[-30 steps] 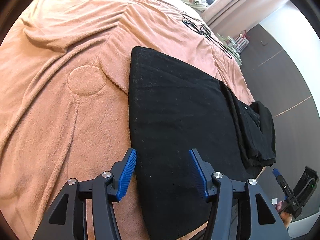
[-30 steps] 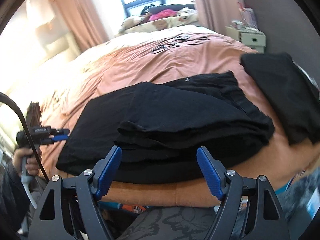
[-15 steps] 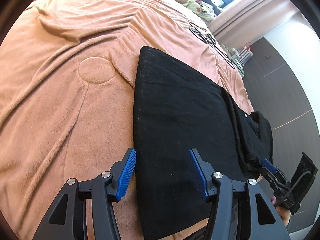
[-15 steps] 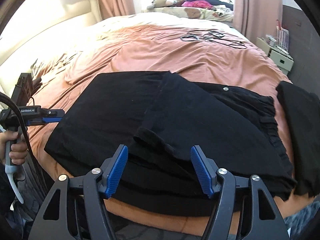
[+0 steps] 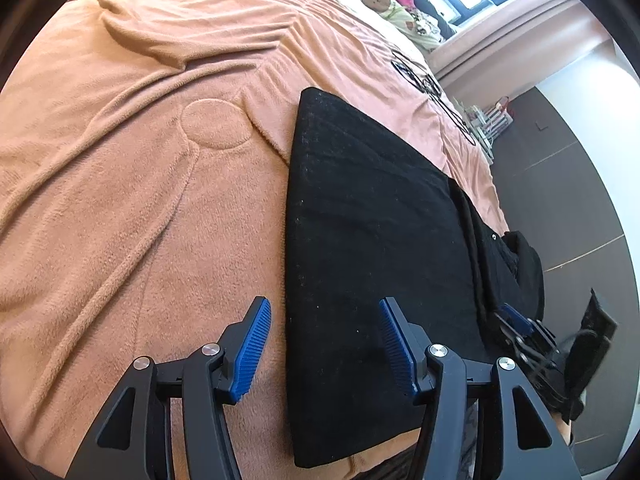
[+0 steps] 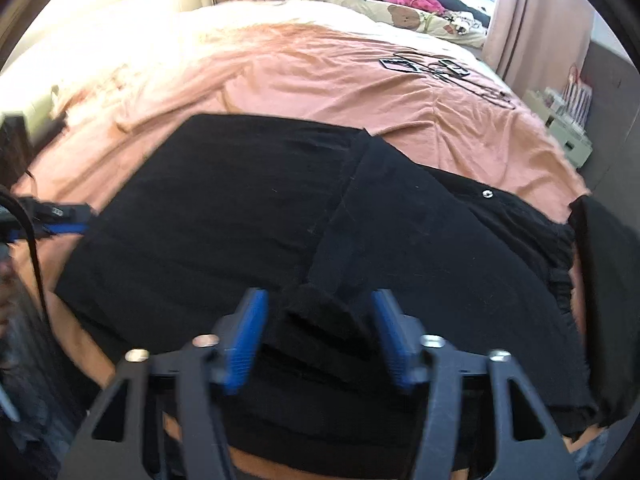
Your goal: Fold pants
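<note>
A wide bed covered with a wrinkled salmon-orange fleece blanket [image 5: 120,208] fills both views. Embossed in the fleece is a round disc outline [image 5: 216,124] with a raised seam trailing from it. Spread flat across the near edge of the bed lies a pair of black fabric pants [image 6: 240,208], partly folded, with one layer lapped over the other and a small silver button [image 6: 487,193] showing near the waistband. Just beside the pants, at the right edge of the right wrist view, sits a separate folded black garment [image 6: 612,280].

Far across the bed are cream bedding printed with teddy bears [image 6: 404,16], a pink item and dark clothes under a window, flanked by pink curtains [image 6: 516,12]. Thin black hangers or straps [image 6: 440,68] lie on the blanket. A small pale bedside cabinet [image 6: 568,136] stands by the dark wall.

The left hand-held gripper [image 5: 324,344] hangs over the left edge of the pants, its blue ribbed pads standing moderately apart with nothing pressed between them. The right hand-held gripper [image 6: 316,336] is closing, a raised fold of the black pants lying between its blurred blue pads, which do not yet press it.

No writing can be read; a small label on the left hand-held gripper's body is too blurred.
</note>
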Motion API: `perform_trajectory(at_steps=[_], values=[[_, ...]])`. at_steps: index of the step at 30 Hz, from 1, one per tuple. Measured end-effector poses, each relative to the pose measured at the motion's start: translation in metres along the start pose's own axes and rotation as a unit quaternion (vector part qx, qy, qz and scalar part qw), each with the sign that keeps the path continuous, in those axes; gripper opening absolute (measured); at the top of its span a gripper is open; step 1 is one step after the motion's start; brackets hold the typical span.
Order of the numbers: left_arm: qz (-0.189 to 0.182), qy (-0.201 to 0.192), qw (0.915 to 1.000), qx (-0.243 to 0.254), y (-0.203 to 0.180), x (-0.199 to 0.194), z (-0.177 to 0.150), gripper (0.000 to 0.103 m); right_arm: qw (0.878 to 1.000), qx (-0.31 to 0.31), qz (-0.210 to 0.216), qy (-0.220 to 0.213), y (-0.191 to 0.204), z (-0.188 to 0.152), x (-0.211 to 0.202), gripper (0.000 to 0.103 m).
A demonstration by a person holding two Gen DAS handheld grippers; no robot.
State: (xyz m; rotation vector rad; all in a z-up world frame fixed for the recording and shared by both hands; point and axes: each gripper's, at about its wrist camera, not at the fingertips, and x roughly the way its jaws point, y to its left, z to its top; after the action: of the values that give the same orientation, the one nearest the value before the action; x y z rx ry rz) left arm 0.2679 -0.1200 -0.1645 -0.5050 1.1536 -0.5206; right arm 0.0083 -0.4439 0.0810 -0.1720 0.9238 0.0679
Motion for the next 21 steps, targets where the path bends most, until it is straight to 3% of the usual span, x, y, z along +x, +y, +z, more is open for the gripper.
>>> perform_trajectory(at_steps=[5,7,16,21], values=[[0.000,-0.002,1.0000,0.008,-0.003,-0.002,-0.002,0.059,1.000,0.014,0.013,-0.012,-0.004,0.009,-0.007,0.016],[-0.001,-0.002,0.9999,0.010,-0.005,-0.002,-0.002,0.059,0.999,0.022,0.021,-0.021,-0.013,0.011,-0.014,0.014],[0.001,-0.013,0.9999,0.003,-0.004,-0.005,0.004,0.059,0.996,0.053,0.039,-0.059,-0.064,0.027,-0.049,0.013],[0.007,-0.022,0.9997,-0.004,-0.001,-0.008,0.008,0.059,0.995,0.060,0.023,-0.071,-0.098,0.043,-0.054,0.013]])
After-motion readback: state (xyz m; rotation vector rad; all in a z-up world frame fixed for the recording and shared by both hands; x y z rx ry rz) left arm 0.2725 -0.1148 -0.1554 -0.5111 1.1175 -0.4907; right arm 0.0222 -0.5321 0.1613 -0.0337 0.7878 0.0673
